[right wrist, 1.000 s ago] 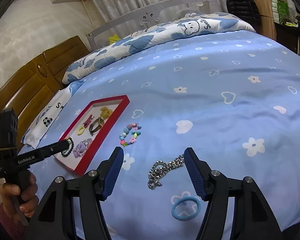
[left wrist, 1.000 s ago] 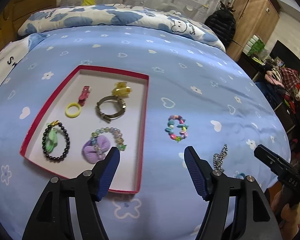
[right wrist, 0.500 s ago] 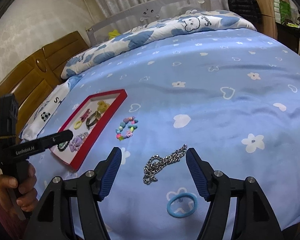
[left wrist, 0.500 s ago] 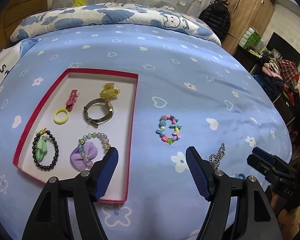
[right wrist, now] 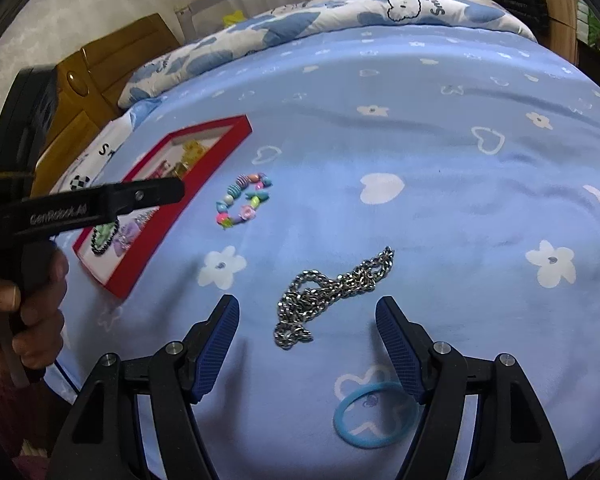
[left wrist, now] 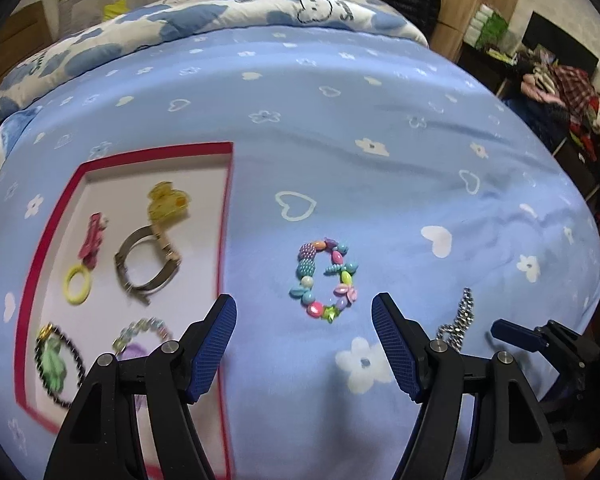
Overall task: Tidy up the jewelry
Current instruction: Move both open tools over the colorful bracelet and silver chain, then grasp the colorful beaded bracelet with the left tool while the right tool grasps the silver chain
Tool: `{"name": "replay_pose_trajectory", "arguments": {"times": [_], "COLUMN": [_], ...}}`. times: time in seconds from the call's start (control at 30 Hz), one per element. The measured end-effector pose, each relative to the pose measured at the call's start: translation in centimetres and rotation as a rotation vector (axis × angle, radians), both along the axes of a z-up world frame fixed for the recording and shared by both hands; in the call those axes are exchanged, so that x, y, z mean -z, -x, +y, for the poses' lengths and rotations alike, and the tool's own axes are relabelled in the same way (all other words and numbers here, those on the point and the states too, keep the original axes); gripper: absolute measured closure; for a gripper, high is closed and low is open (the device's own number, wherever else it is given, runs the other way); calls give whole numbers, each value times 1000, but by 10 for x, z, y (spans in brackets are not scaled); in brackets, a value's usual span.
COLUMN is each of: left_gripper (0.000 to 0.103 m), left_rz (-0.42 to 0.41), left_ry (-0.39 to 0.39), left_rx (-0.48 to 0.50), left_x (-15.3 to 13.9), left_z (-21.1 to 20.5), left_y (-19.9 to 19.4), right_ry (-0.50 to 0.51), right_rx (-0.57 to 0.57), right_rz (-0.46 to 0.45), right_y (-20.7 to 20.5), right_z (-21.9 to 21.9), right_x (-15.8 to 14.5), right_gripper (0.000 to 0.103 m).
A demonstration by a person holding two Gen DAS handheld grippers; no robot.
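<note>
A colourful beaded bracelet (left wrist: 324, 280) lies on the blue bedspread, right of the red-rimmed tray (left wrist: 156, 148). My left gripper (left wrist: 304, 308) hovers open just short of it, with nothing between the pads. A silver chain (right wrist: 332, 288) lies crumpled ahead of my right gripper (right wrist: 307, 308). Its jaws are opening, the chain's near end shows between the fingertips, and the pads do not touch it. A blue hair ring (right wrist: 374, 416) lies under the right finger. The tray holds a yellow claw clip (left wrist: 166, 200), a metal bangle (left wrist: 148, 264), a yellow ring (left wrist: 77, 284) and several other pieces.
A patterned quilt (left wrist: 220, 20) lies across the head of the bed, with a wooden headboard (right wrist: 100, 72) at the left. A wardrobe (left wrist: 480, 0) and piled clothes (left wrist: 560, 92) stand beyond the bed's right edge. A hand (right wrist: 24, 304) grips the left gripper's handle.
My left gripper has slid right from the tray's corner to in front of the beaded bracelet. My right gripper has sunk toward the chain, its jaws a little wider.
</note>
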State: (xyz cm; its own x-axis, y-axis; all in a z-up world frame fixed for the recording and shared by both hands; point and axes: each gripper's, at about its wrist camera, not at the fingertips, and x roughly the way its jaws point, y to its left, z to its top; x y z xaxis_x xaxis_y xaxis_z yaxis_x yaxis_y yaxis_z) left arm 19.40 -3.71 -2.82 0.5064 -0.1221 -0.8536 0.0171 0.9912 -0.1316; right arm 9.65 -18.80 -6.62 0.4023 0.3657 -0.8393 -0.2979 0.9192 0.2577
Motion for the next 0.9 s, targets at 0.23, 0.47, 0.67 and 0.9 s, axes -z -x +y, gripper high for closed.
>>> {"name": "replay_pose_trajectory", "arguments": {"times": [0.23, 0.47, 0.67, 0.9], "left_gripper": [33, 36, 82, 90], "left_rz": [63, 119, 99, 61], "left_ry": [-22, -57, -83, -5], "left_rx": [38, 44, 85, 74], "left_x": [27, 55, 60, 51], "left_z": [-12, -19, -27, -23], "left_y": [-41, -68, -73, -57], "right_ry": [9, 30, 83, 35], "right_rx": [8, -20, -5, 48], "right_rz": [30, 26, -2, 9], "right_y": [-8, -12, -14, -22], "right_z": [-5, 4, 2, -12], "right_x": [11, 18, 22, 21], "right_gripper": [30, 29, 57, 95]}}
